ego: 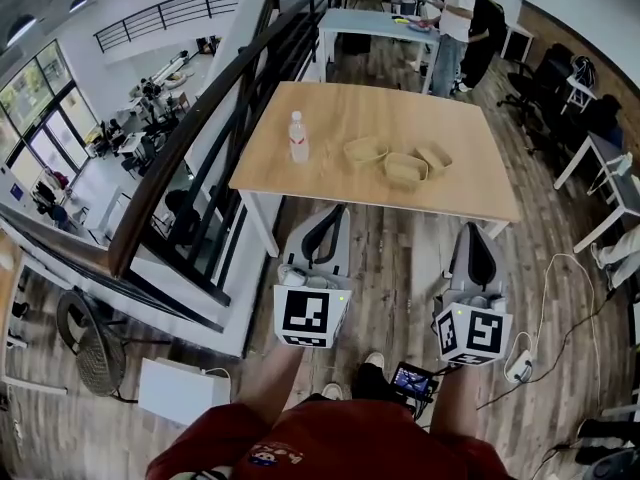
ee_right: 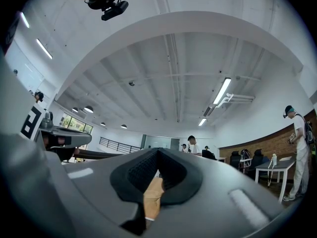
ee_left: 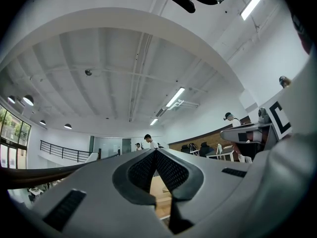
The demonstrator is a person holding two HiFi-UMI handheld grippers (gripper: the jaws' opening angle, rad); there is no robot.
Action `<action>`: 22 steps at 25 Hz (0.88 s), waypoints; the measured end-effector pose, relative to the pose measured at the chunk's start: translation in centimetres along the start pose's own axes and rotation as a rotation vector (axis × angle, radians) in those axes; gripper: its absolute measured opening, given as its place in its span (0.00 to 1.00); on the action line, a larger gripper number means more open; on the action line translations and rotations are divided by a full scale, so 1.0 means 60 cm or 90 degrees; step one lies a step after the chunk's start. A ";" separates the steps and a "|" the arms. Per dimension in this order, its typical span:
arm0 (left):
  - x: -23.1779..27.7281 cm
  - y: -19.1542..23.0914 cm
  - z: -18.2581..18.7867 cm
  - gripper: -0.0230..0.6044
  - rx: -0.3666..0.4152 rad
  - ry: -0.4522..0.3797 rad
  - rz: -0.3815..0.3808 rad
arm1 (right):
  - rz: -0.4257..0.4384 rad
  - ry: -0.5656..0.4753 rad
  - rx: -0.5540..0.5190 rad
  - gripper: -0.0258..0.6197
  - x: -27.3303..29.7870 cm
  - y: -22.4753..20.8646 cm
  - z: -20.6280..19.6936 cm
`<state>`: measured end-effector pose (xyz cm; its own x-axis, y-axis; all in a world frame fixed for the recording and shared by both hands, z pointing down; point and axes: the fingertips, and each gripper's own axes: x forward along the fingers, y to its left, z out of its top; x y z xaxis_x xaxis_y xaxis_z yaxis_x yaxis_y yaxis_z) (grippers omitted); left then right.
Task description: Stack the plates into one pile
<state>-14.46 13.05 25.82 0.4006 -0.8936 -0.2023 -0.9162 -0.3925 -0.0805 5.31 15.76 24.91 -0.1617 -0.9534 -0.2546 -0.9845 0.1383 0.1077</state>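
Open-plan office, plank floor: wooden table (ego: 350,108) carries three tan plates (ego: 405,168) (shallow, bowl-like), unstacked, side by side toward near edge, right of centre. Water bottle (ego: 298,136) upright near left edge, apart from plates. Left gripper (ego: 334,211) and right gripper (ego: 472,228) held short of table's near edge, each with jaws pressed together, nothing between them. People stand at far table (ego: 370,20).

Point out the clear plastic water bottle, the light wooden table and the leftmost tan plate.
clear plastic water bottle (ego: 298,138): head view, middle of its body.
light wooden table (ego: 400,103): head view, bare top near the far edge.
leftmost tan plate (ego: 365,151): head view, its inner hollow.
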 end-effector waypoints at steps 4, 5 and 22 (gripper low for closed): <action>0.053 -0.007 -0.014 0.05 0.017 0.000 -0.002 | -0.001 -0.004 0.010 0.05 0.039 -0.030 -0.023; 0.071 -0.009 -0.015 0.05 0.021 0.000 -0.004 | -0.001 -0.006 0.012 0.05 0.053 -0.040 -0.027; 0.349 -0.096 -0.033 0.05 0.048 -0.009 0.001 | 0.010 -0.019 0.047 0.05 0.243 -0.252 -0.100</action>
<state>-0.78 -3.83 23.99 0.3996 -0.8907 -0.2169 -0.9150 -0.3732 -0.1534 18.26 -1.83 25.36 -0.1781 -0.9427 -0.2823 -0.9839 0.1738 0.0407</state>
